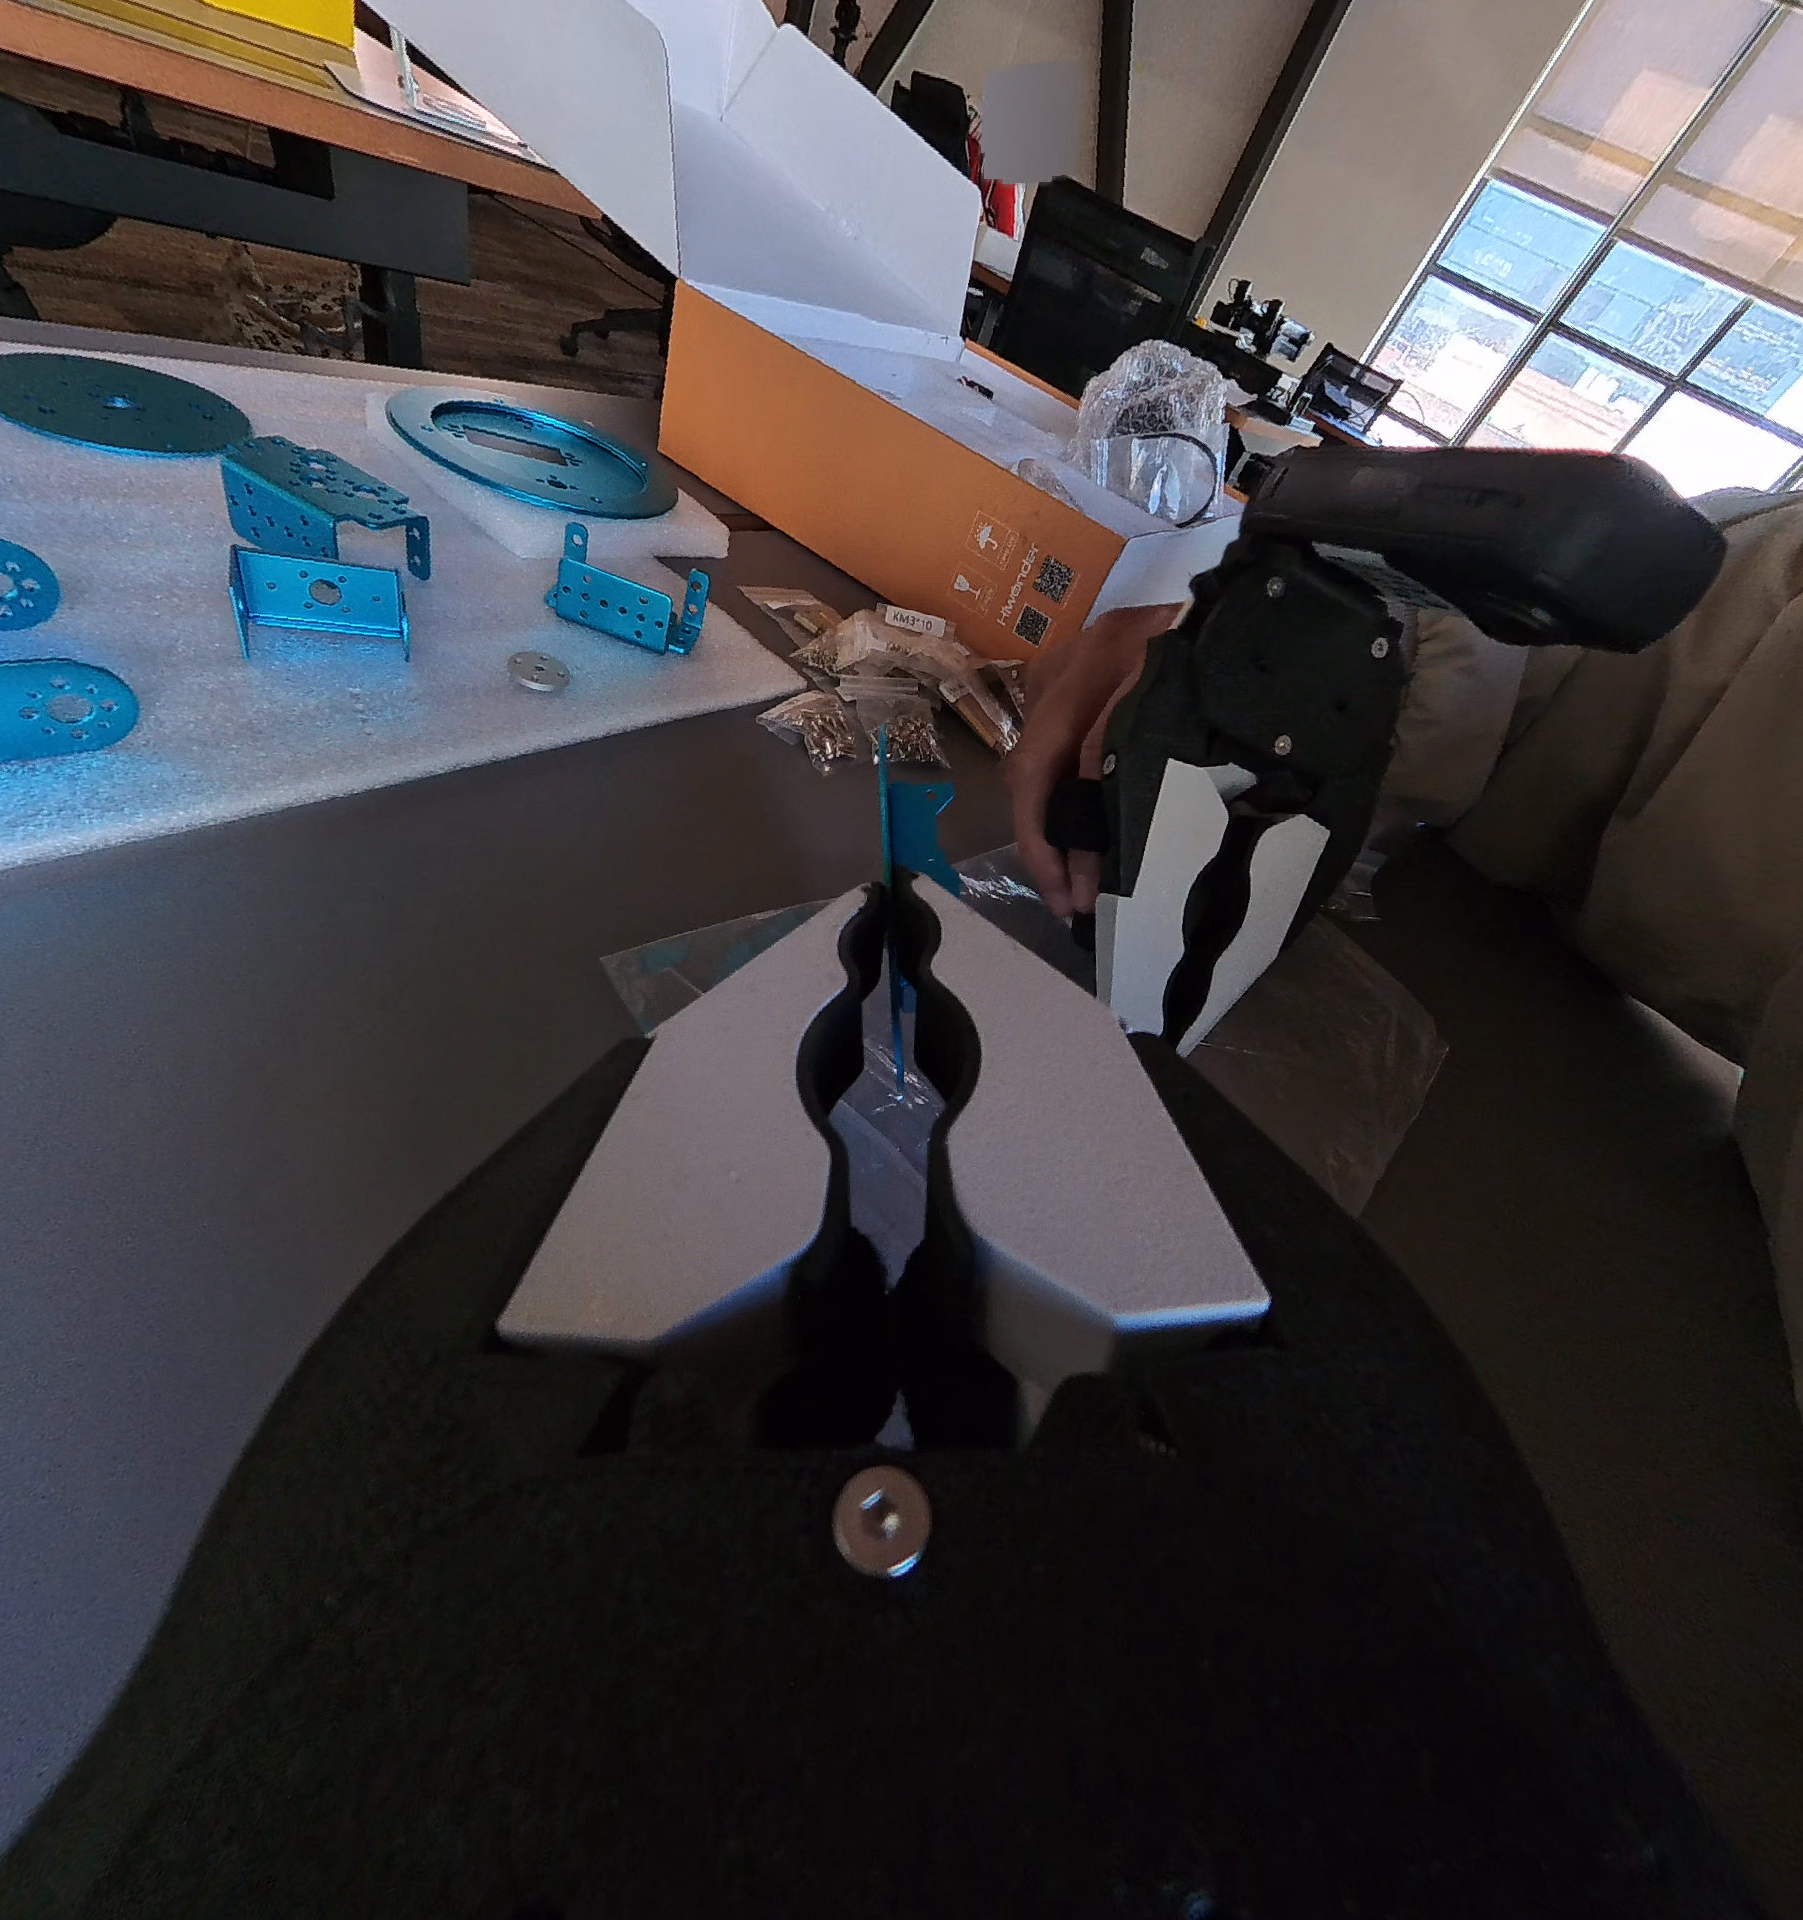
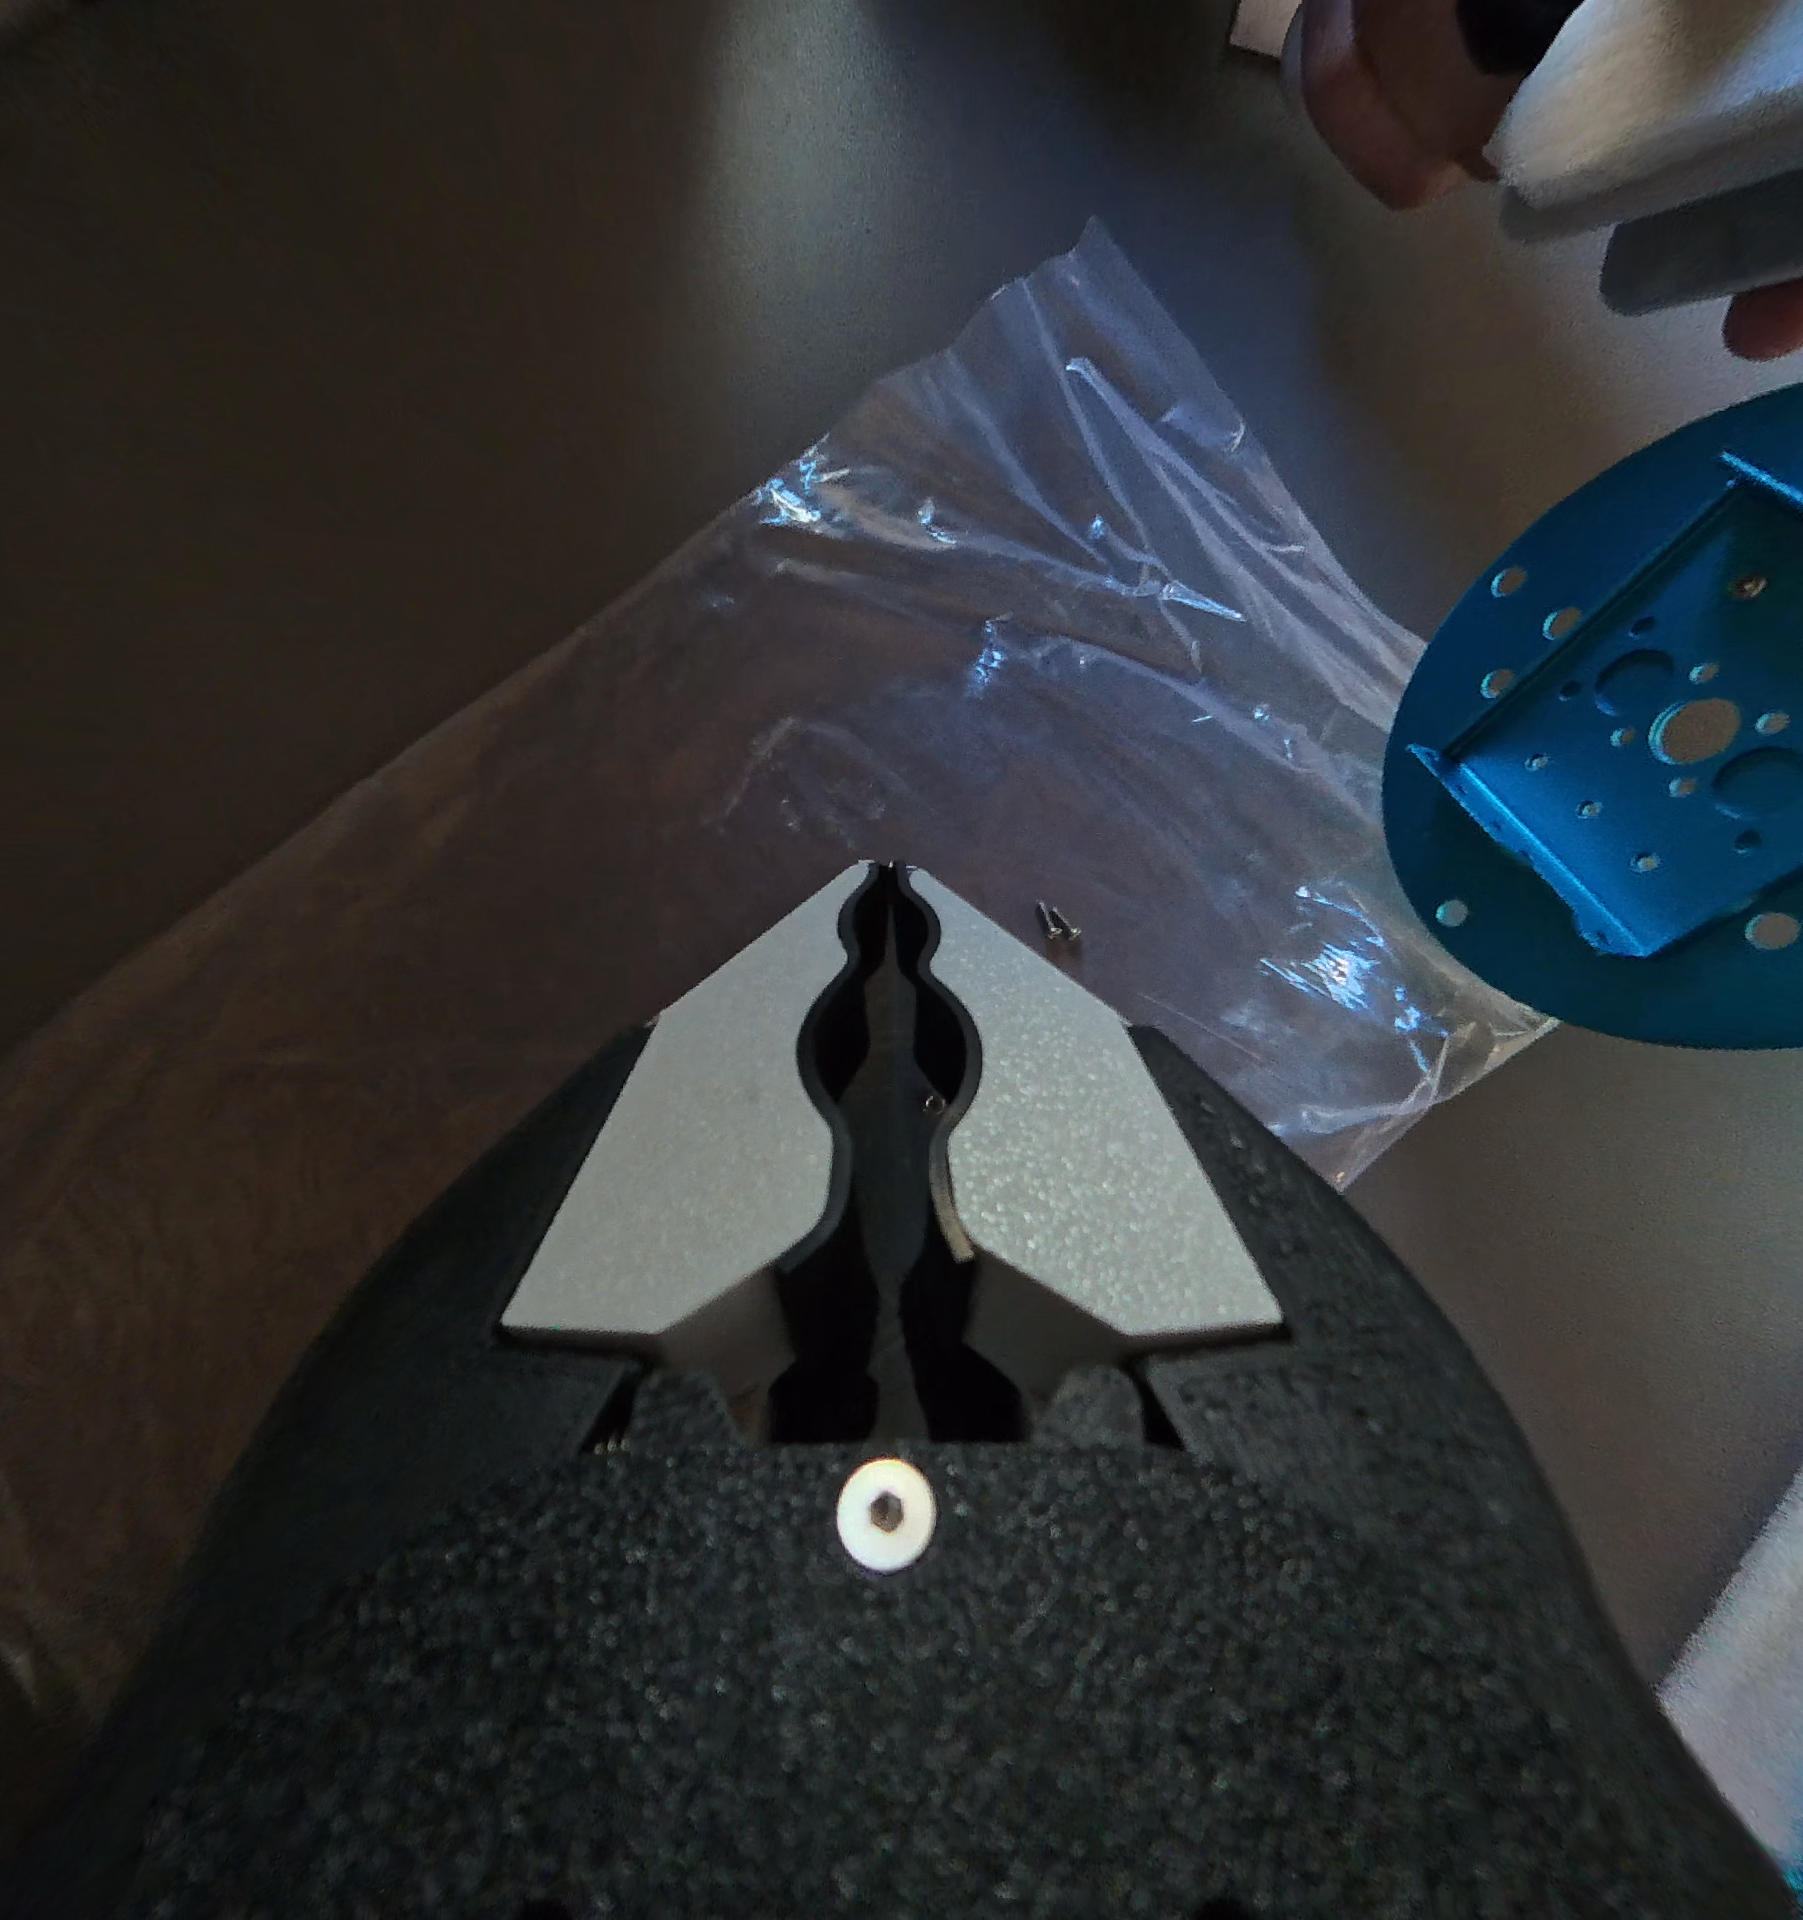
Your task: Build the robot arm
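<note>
My left gripper (image 1: 889, 891) is shut on a thin blue metal plate (image 1: 918, 821), which shows edge-on and upright between its pads. In the right wrist view the same piece is a blue round disc (image 2: 1499, 935) with a holed U-bracket (image 2: 1666, 727) on it, held up at the right under the left gripper's fingers (image 2: 1655, 135). My right gripper (image 2: 889, 868) is shut, its tips low over a clear plastic bag (image 2: 1032, 644) on the dark table. A tiny pale speck sits at its tips; I cannot tell what it is. Two small screws (image 2: 1055, 921) lie just right of them.
A white foam sheet (image 1: 253, 790) at the left carries several blue brackets and discs and a silver hub (image 1: 538, 670). Small bags of screws (image 1: 876, 686) lie near an open orange box (image 1: 876, 488). A hand (image 1: 1053, 769) holds the right gripper (image 1: 1183, 1023). Beige cloth (image 1: 1655, 831) is at the right. Left tips to right tips: about 12 centimetres.
</note>
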